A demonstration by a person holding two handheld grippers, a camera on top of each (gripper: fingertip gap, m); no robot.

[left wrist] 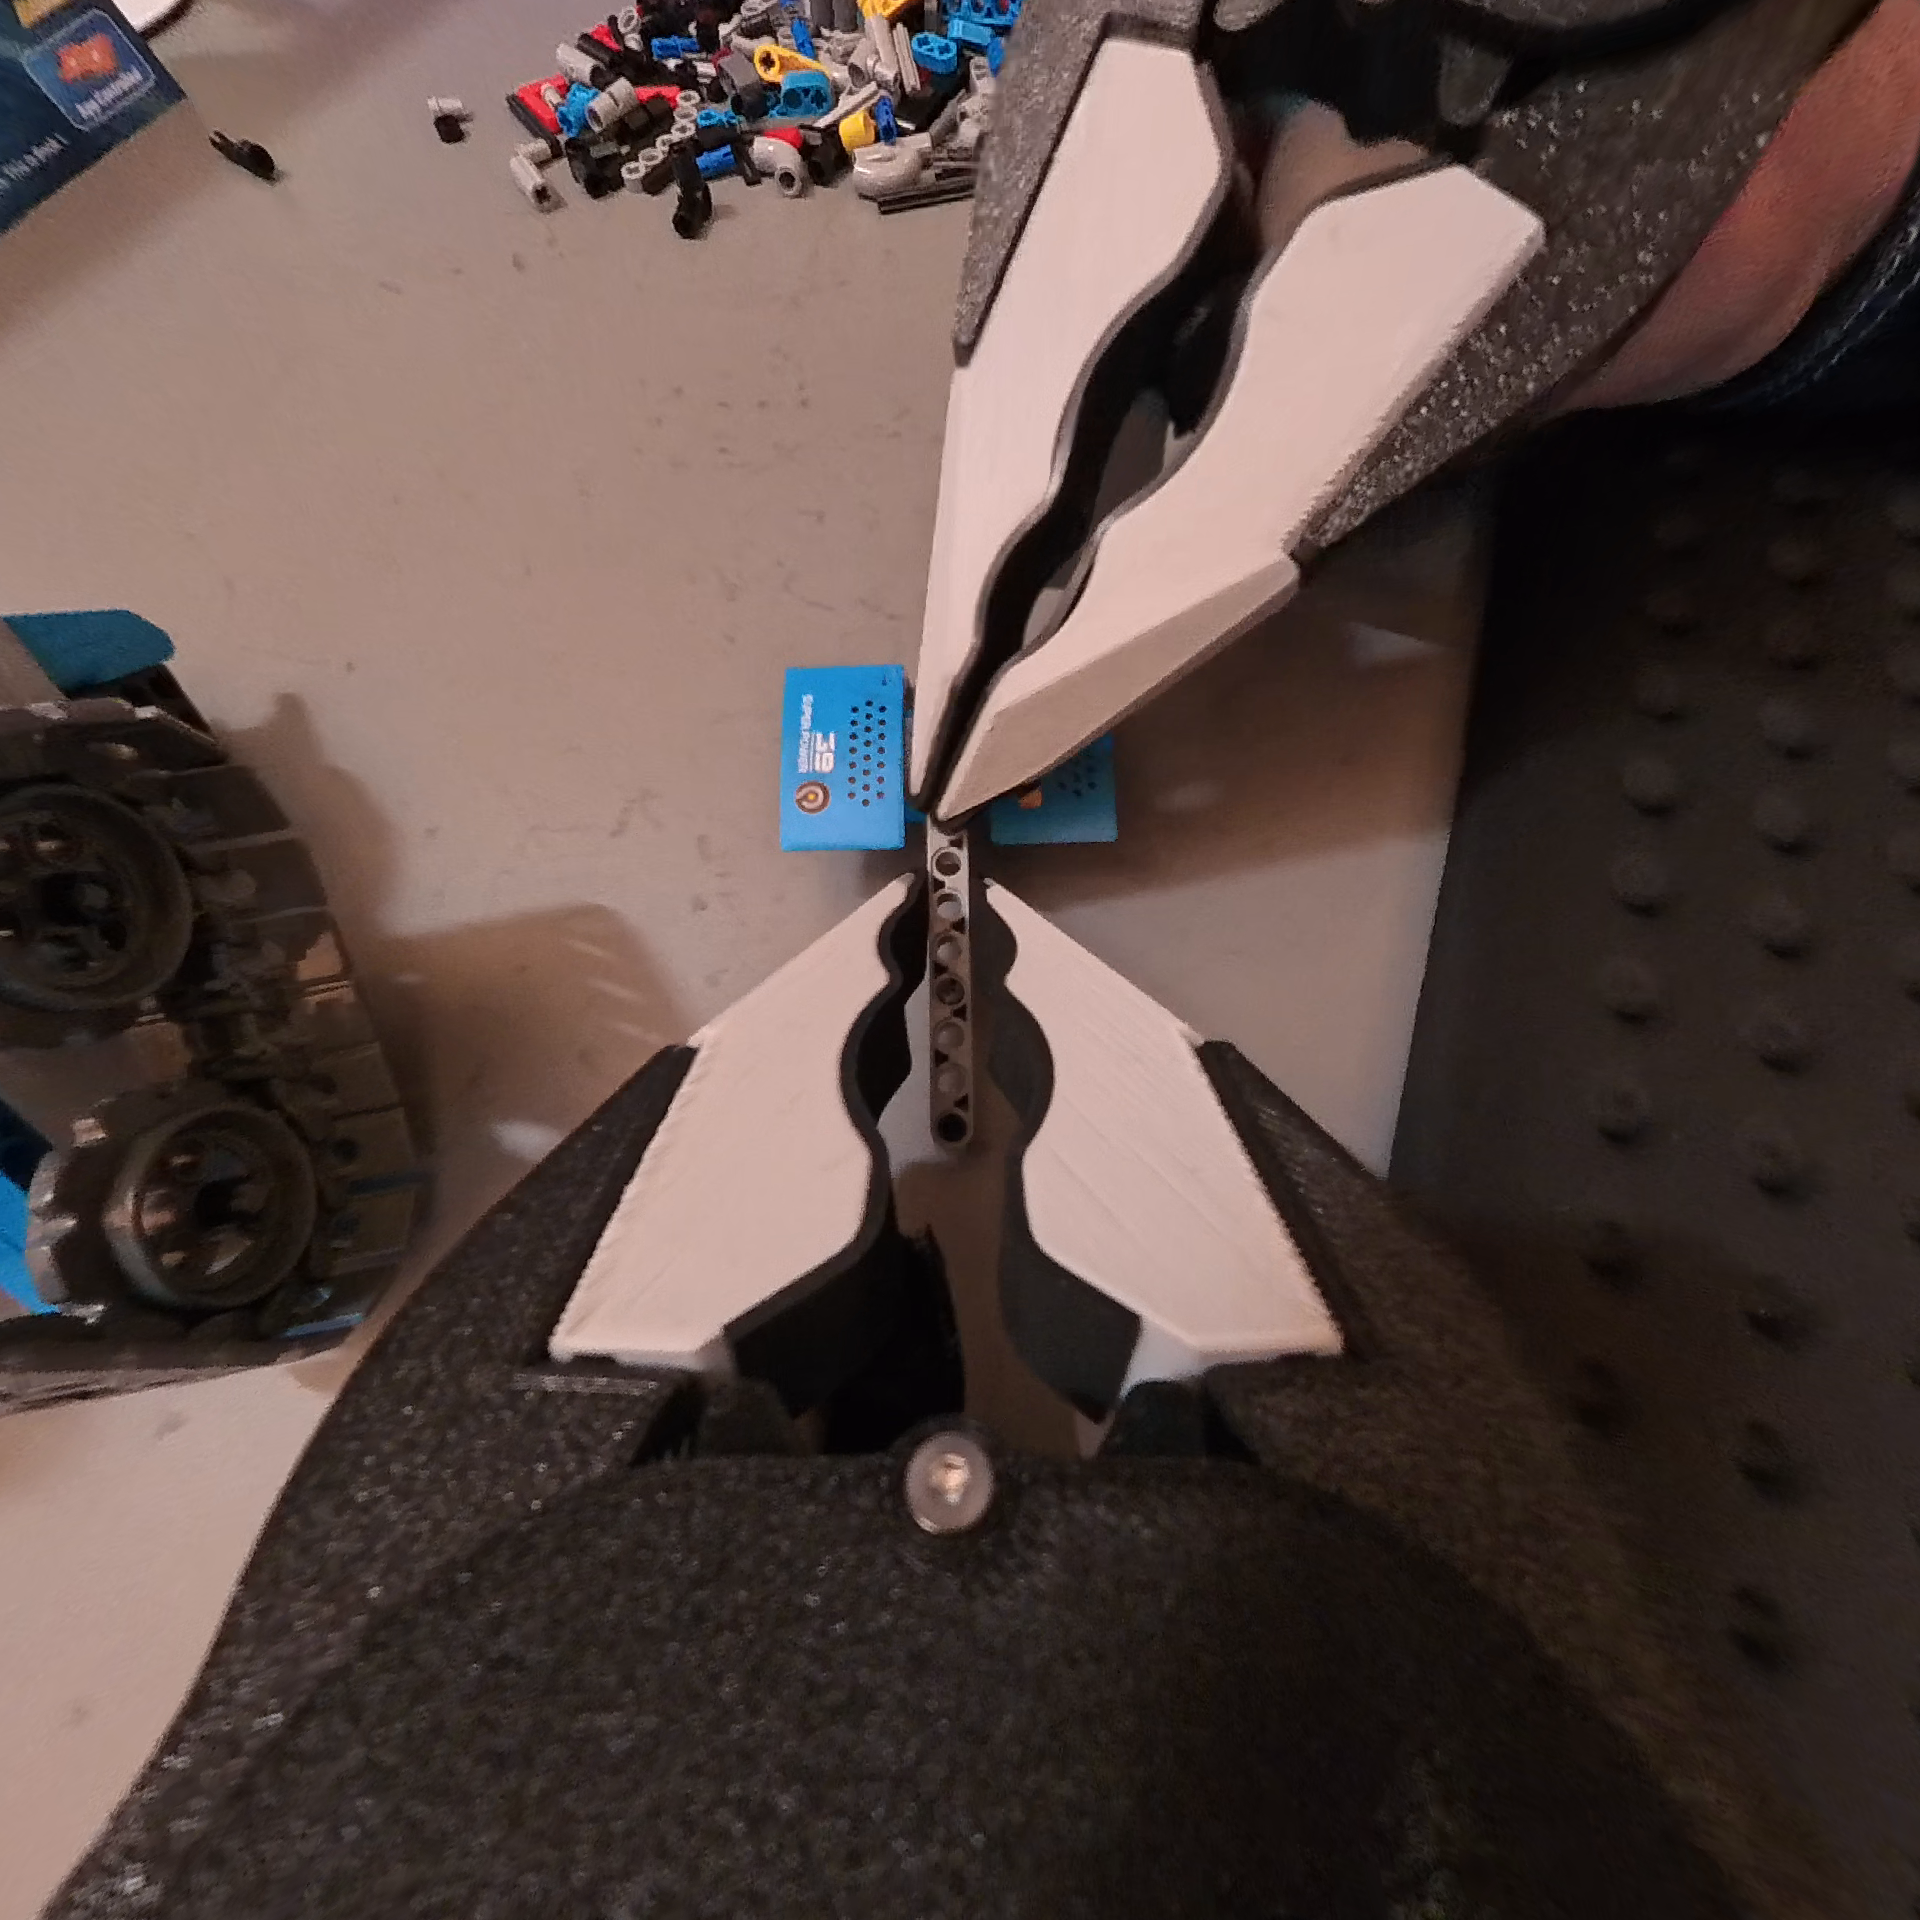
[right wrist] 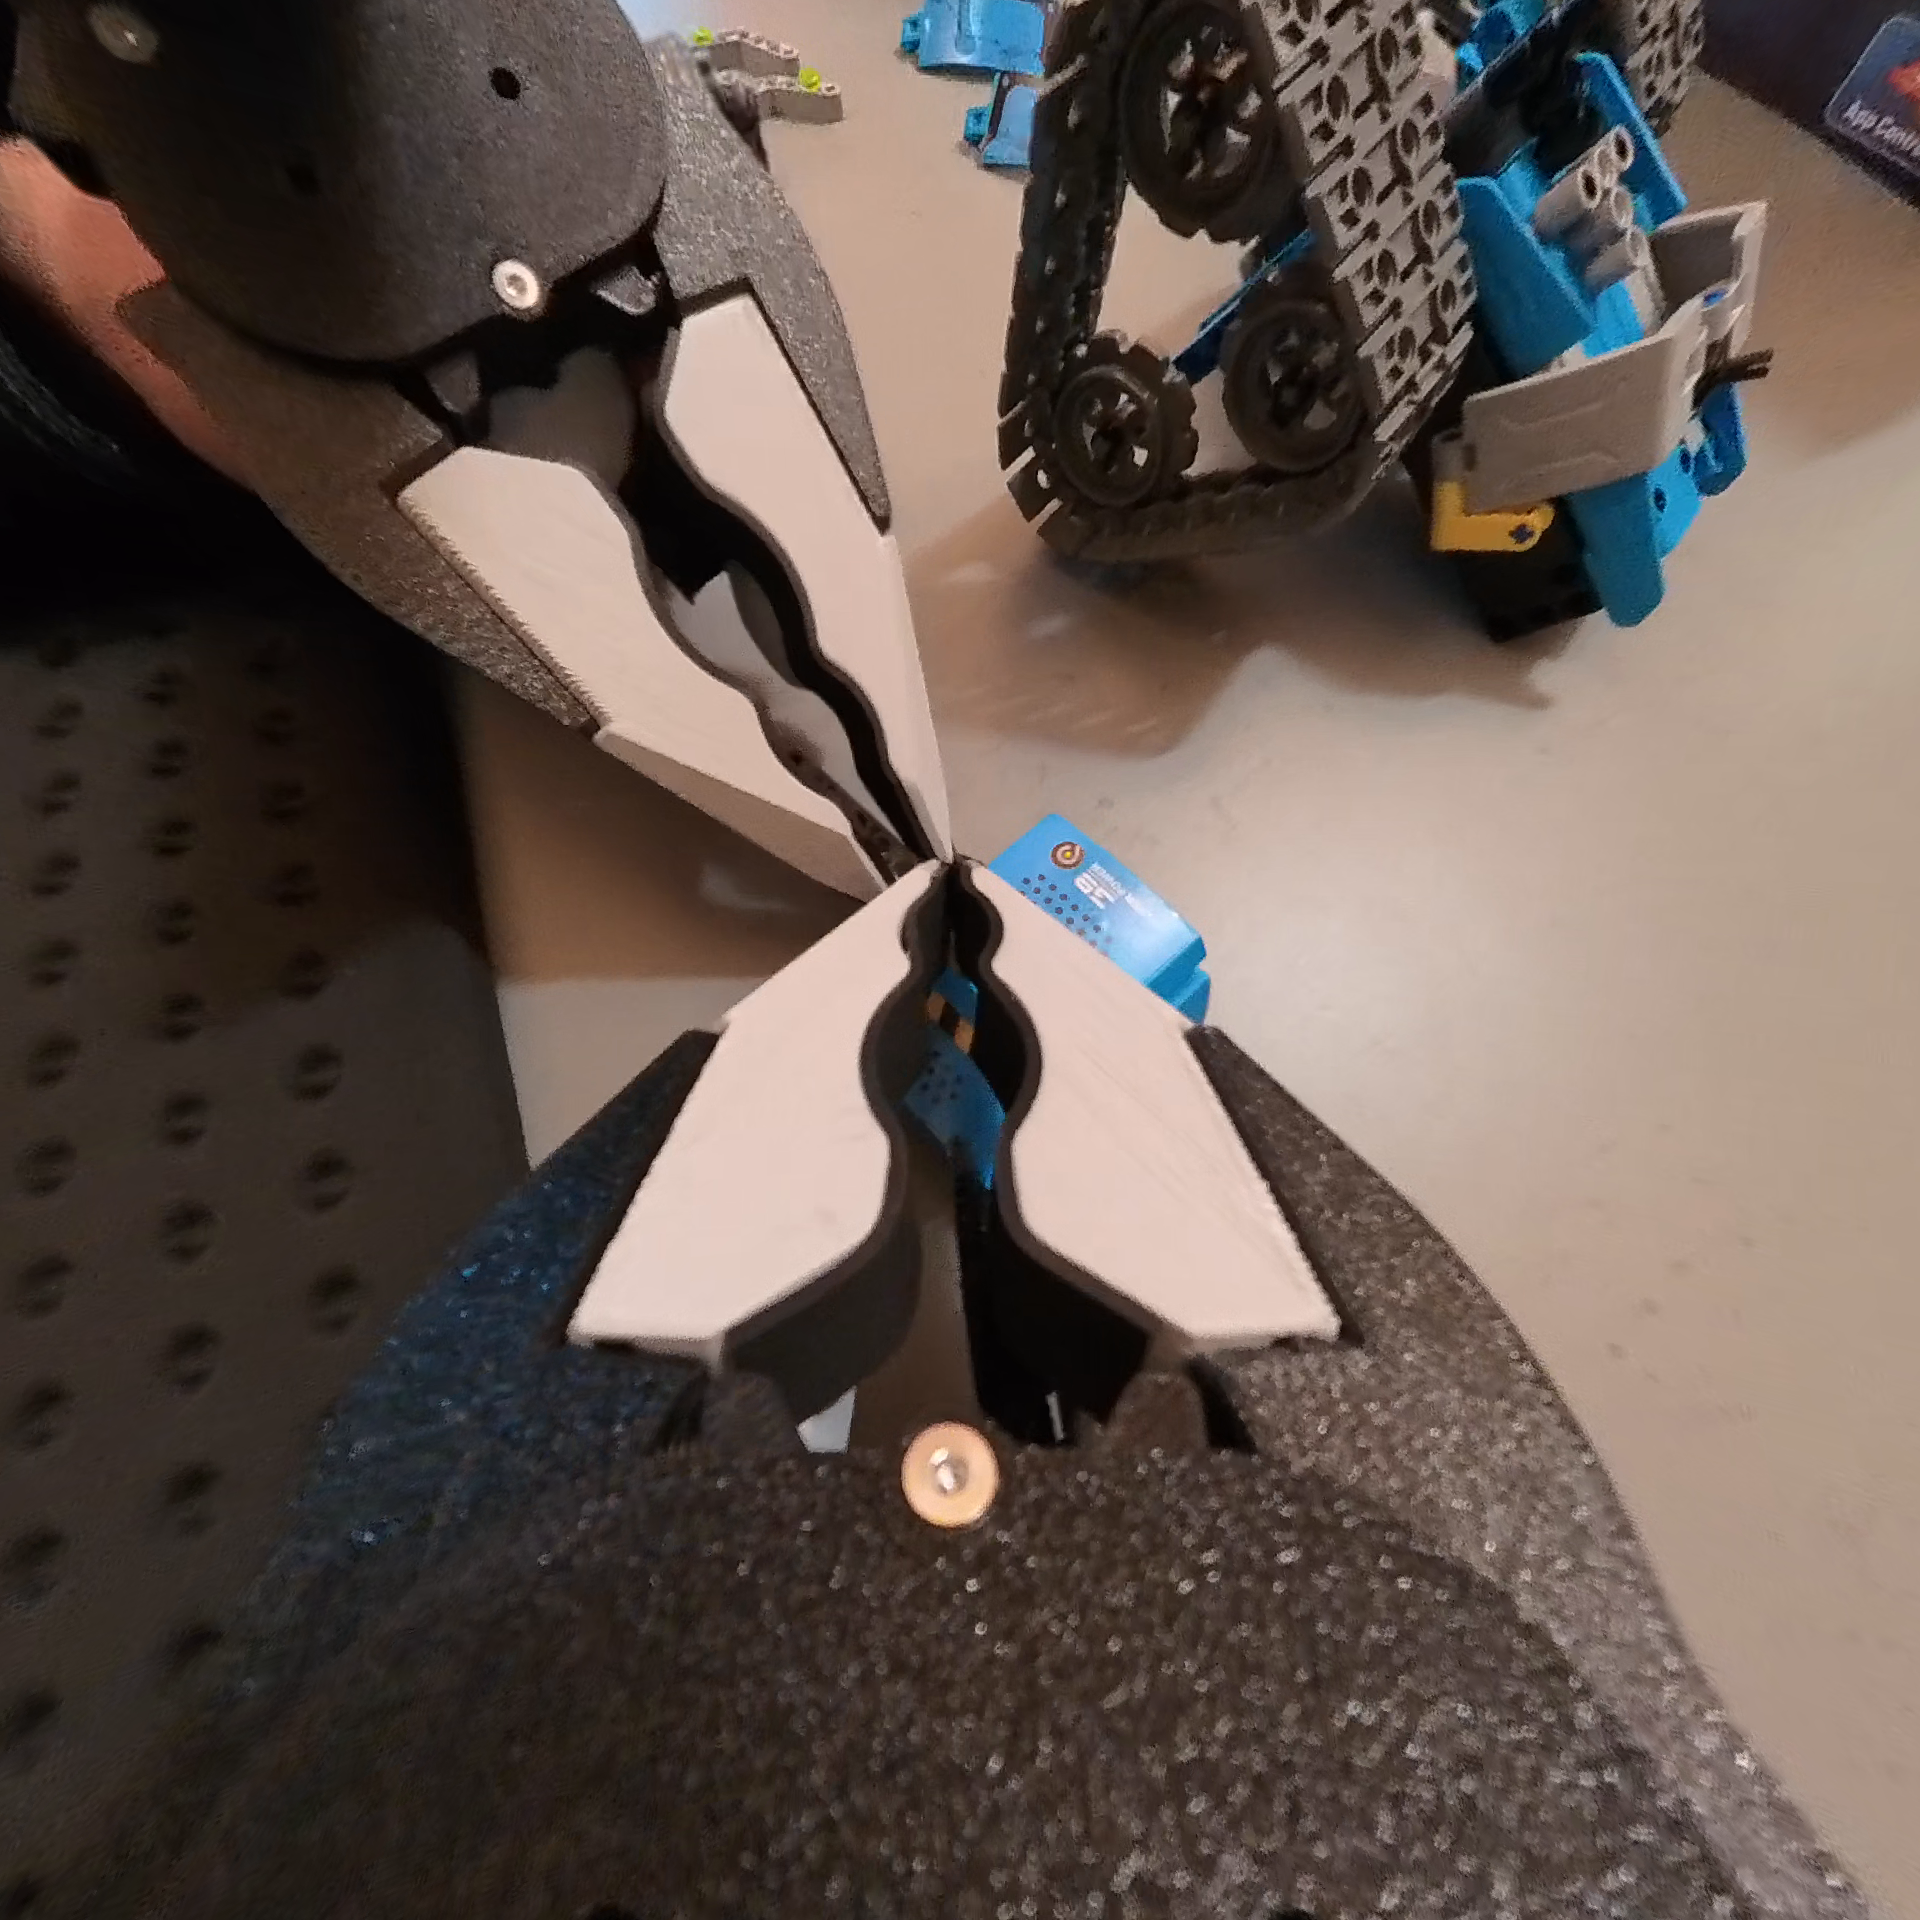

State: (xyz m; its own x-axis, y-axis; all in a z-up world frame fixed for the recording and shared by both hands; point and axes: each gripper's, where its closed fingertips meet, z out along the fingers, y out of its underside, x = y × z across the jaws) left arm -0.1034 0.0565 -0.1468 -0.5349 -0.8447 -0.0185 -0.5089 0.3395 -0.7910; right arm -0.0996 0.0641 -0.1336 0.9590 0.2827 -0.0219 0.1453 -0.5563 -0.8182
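Nearest, in the left view: left gripper (left wrist: pixel 951 883), narrowed to a thin slot and clamped on a grey beam (left wrist: pixel 951 1029). Ran lengthwise between the fingers, that beam, holes facing the camera, far end poking just past the tips. Met there by the right gripper (left wrist: pixel 940 805), angled down from the upper right, tips pressed together at the beam's end. Could not be told whether that end was truly nipped between them.

Looked light, stiff and smooth-sided, the beam; likely to pivot or slip if pinched only at one end. Better taken across its flat faces near the middle, as the left fingers had it.

Just beneath the meeting tips lay a blue box (left wrist: pixel 842 758) on the pale table (left wrist: pixel 520 520). To the right, a black studded mat (left wrist: pixel 1714 935).

Farther left stood a tracked model (left wrist: pixel 156 987), cut off by the frame edge. Farthest back, a heap of small parts (left wrist: pixel 769 104) and a booklet corner (left wrist: pixel 73 94).

Showed the beam's full length only in the left view; almost hidden behind fingers in the right one. Gave, in return, the whole tracked model with its blue body, and loose blue pieces (right wrist: pixel 987 62) beyond. Missed the heap entirely.
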